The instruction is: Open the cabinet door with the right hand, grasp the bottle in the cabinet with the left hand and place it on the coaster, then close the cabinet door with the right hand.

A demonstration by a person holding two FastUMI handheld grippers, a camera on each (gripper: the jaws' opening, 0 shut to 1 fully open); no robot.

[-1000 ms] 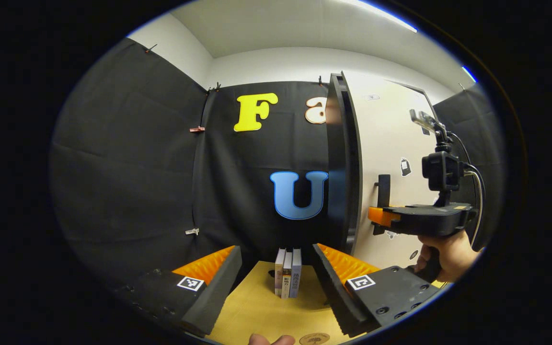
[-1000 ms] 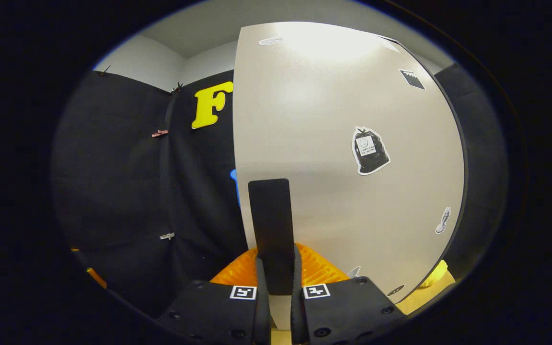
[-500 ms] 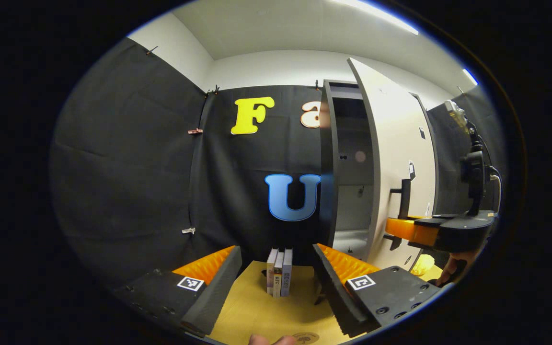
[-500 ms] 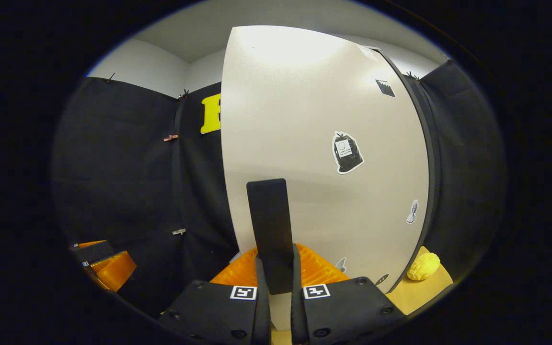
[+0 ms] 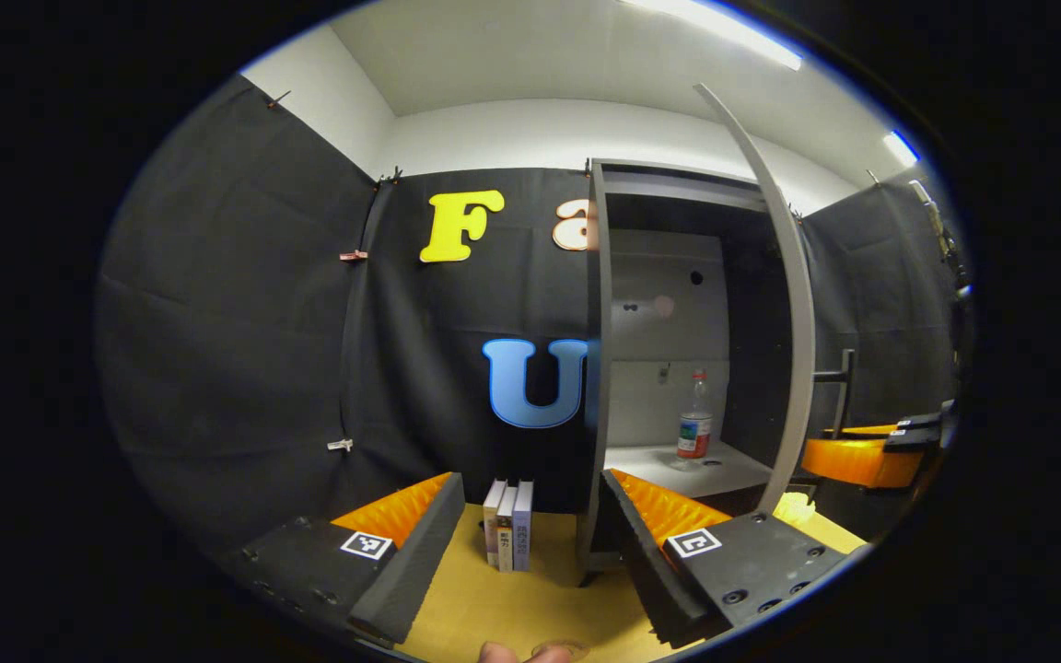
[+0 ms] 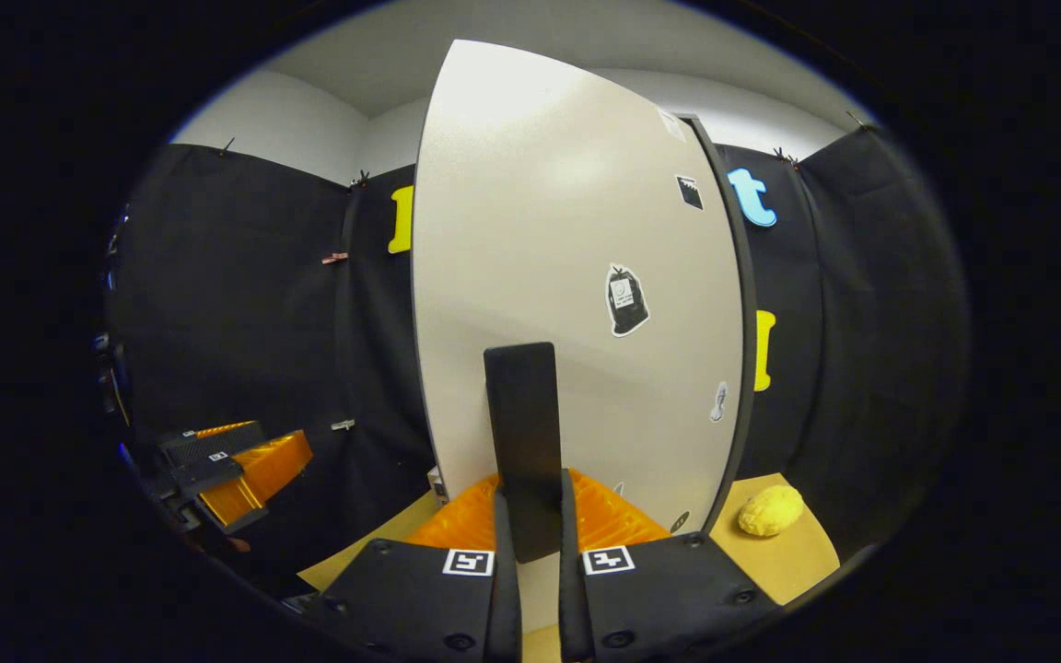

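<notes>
The cabinet (image 5: 597,368) stands open, and its white door (image 5: 793,304) shows edge-on in the left gripper view. A clear bottle with a red label (image 5: 694,419) stands upright on the white shelf (image 5: 733,474) inside. My left gripper (image 5: 530,543) is open and empty, low over the table, well short of the bottle. A sliver of the round coaster (image 5: 569,648) lies at the bottom edge. My right gripper (image 6: 530,552) is shut on the door's black handle (image 6: 521,433), against the door's face (image 6: 567,276). It also appears as an orange finger (image 5: 862,459) past the door.
Three books (image 5: 507,536) stand upright on the wooden table (image 5: 530,599), just left of the cabinet. A yellow lumpy object (image 6: 770,509) lies on the table right of the door. My left gripper (image 6: 236,470) appears at the left of the right gripper view.
The door has swung from nearly shut to wide open, pulled by my right gripper. The cabinet's inside and the bottle have come into view. My left gripper has barely moved.
</notes>
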